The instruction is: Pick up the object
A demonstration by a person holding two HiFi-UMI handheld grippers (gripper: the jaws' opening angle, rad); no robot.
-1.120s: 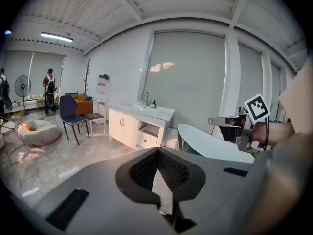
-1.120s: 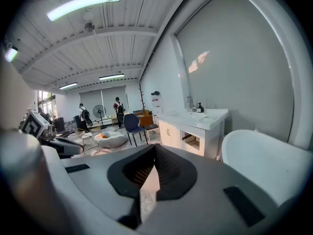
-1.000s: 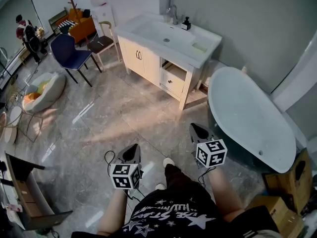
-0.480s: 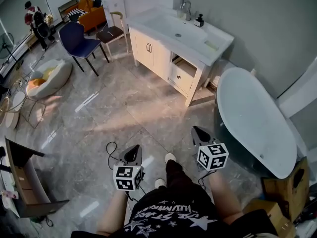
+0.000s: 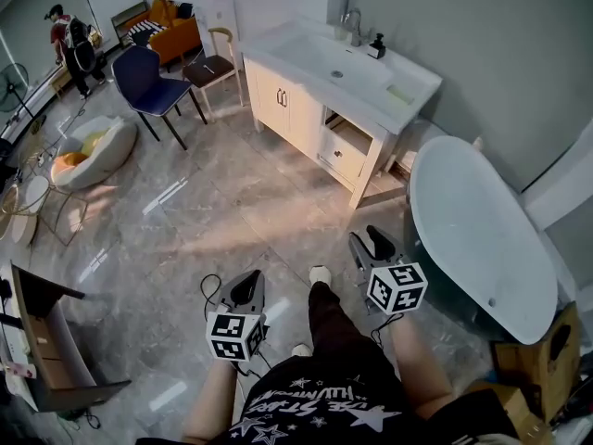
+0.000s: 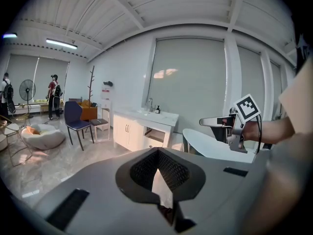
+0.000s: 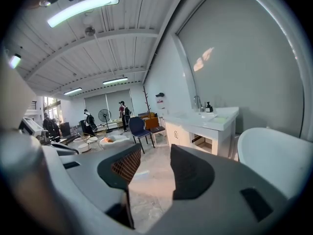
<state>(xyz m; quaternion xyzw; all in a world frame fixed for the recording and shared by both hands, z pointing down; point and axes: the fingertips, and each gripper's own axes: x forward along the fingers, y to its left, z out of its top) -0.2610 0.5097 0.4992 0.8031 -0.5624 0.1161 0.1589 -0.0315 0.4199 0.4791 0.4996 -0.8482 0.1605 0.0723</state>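
No single object to pick up stands out. My left gripper (image 5: 247, 286) is held low over the marble floor at the left of the person's legs, jaws shut with nothing in them; the left gripper view shows its tips (image 6: 157, 153) meeting. My right gripper (image 5: 371, 242) hangs beside the white bathtub (image 5: 473, 230) and its jaws are opening, with only floor showing in the gap (image 7: 156, 163). Ahead stands a white vanity (image 5: 287, 100) with a basin, a dark soap bottle (image 5: 377, 46) and a pale green item (image 5: 400, 92) on top.
One vanity drawer (image 5: 345, 151) is pulled open. A blue chair (image 5: 148, 86) and a brown stool (image 5: 211, 68) stand left of the vanity, a beanbag (image 5: 88, 151) further left. Cardboard boxes (image 5: 537, 360) sit at the right, an open crate (image 5: 46, 350) at the left. A person (image 5: 69, 44) stands far off.
The right gripper's jaws have parted from shut. The person has stepped forward, so the vanity and tub sit a little nearer and to the right.
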